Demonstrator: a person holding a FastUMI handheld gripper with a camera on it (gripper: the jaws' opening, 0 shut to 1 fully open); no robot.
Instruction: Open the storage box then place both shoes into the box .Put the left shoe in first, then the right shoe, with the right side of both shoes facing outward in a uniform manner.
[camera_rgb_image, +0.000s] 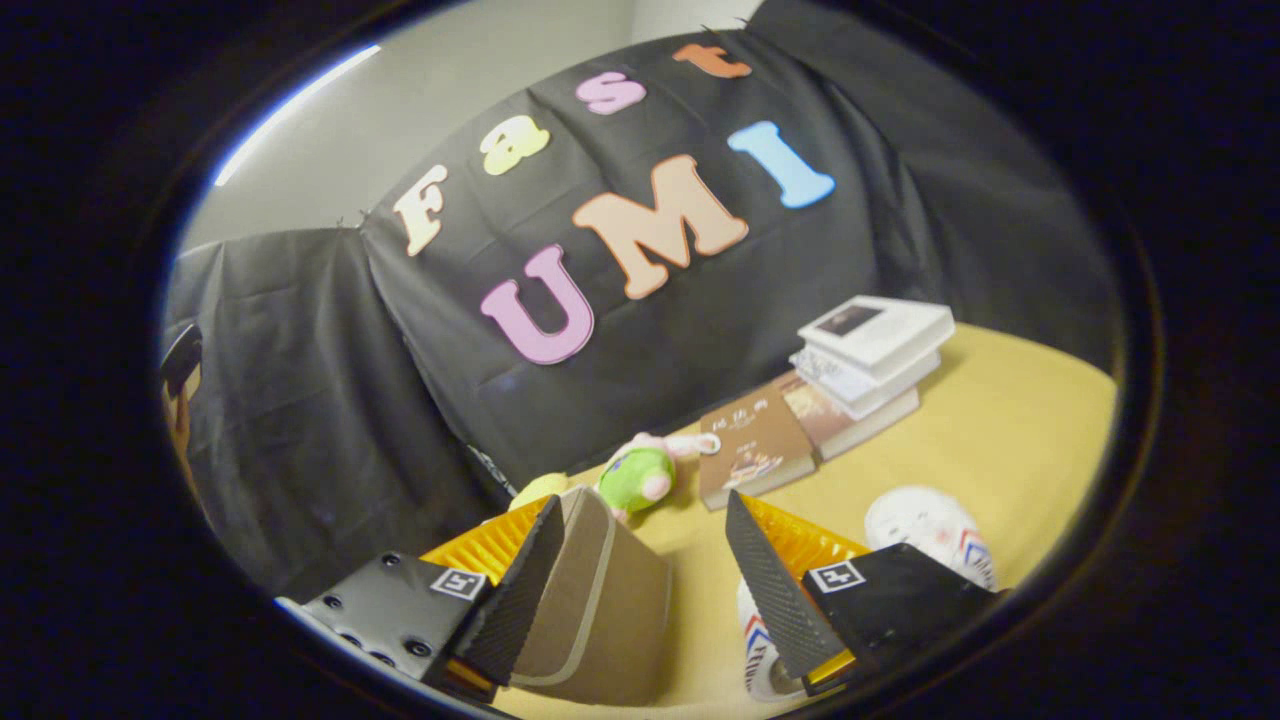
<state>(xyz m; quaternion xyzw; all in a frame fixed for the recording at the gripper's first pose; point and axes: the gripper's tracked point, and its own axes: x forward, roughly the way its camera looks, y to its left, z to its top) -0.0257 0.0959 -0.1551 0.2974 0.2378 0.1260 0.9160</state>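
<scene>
Box: matt cardboard-like. Toy: plush cloth. Books: glossy paper covers. Worktop: smooth matt. Shoe: smooth, slightly glossy.

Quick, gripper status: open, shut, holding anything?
Gripper: open, fingers spread wide and holding nothing; the tan storage box stands between them against the left finger, and a white shoe lies by the right finger.

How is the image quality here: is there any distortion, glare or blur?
In the gripper view, fisheye bends and tilts the yellow table and the stack of books; a bright light strip glares above the wall; the open gripper and the beige box between its fingers look slightly soft; the white shoes stay readable.
</scene>
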